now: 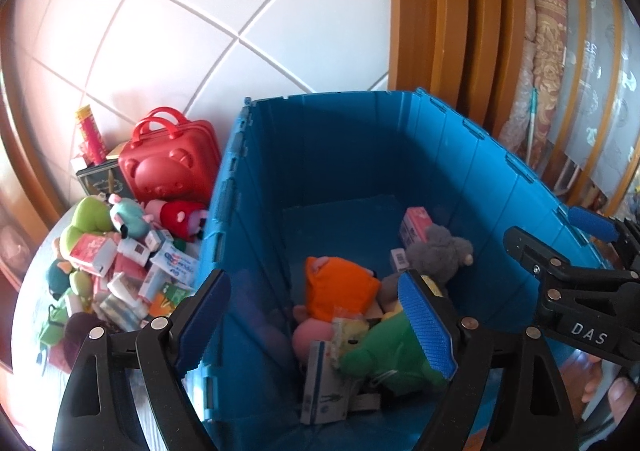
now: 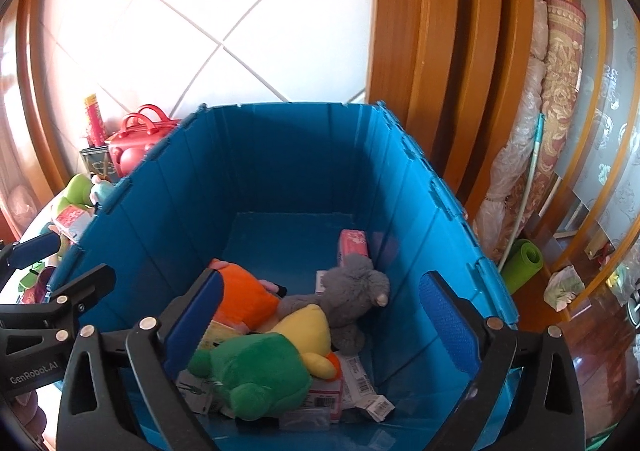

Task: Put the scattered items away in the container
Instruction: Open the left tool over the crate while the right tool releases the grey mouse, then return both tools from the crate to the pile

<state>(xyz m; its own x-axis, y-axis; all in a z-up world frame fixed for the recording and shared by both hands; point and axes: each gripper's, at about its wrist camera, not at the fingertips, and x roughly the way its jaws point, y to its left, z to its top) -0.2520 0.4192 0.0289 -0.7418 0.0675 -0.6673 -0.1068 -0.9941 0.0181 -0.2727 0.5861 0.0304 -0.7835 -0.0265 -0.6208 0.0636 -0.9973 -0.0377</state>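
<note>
Over the blue container (image 2: pixel 280 155), both claws spread wide and empty: left claw (image 1: pixel 316 319), right claw (image 2: pixel 320 323). Inside, green plush (image 2: pixel 256 375) and grey plush (image 2: pixel 356 291); outside, beside the left wall, scattered pile (image 1: pixel 116 263). Risk: snagging the wall, toppling boxes, slipping on soft plush.

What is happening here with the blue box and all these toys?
A person holds two tongs over a blue crate, tidying scattered things into it. Both the left tongs and the right tongs are open and hold nothing. Already inside lie a green plush, an orange plush, a grey plush and some small packets. A pile of toys and packets still waits outside the crate, beside a red case.
</note>
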